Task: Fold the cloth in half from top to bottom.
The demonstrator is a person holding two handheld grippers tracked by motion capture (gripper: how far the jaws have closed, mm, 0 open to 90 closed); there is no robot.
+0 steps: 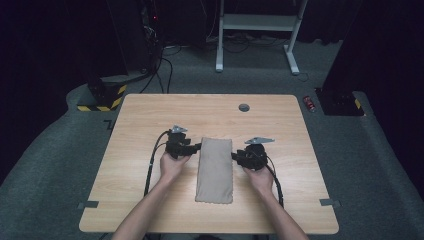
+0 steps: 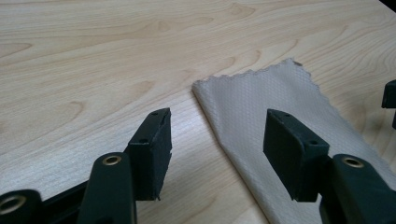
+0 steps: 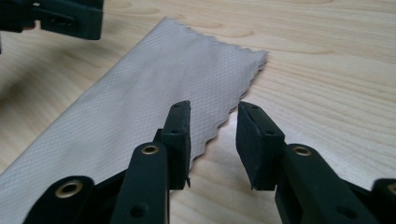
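A beige cloth [image 1: 215, 170], folded into a long strip, lies flat in the middle of the wooden table [image 1: 145, 120]. My left gripper [image 1: 197, 147] is at the cloth's left edge near its far end. In the left gripper view its jaws [image 2: 217, 144] stand open, low over the table, with the folded edge of the cloth [image 2: 261, 98] running between them. My right gripper [image 1: 235, 156] is at the cloth's right edge. In the right gripper view its jaws [image 3: 214, 140] stand open with a narrow gap over the zigzag edge of the cloth [image 3: 154, 88], pads not pressing it.
A grey round grommet [image 1: 244, 107] sits in the table's far middle. Beyond the table, on the carpet, are a white desk frame [image 1: 260, 25], a yellow-and-black striped base [image 1: 102, 97] and a small red object [image 1: 310, 103]. Cables trail from both grippers toward the table's near edge.
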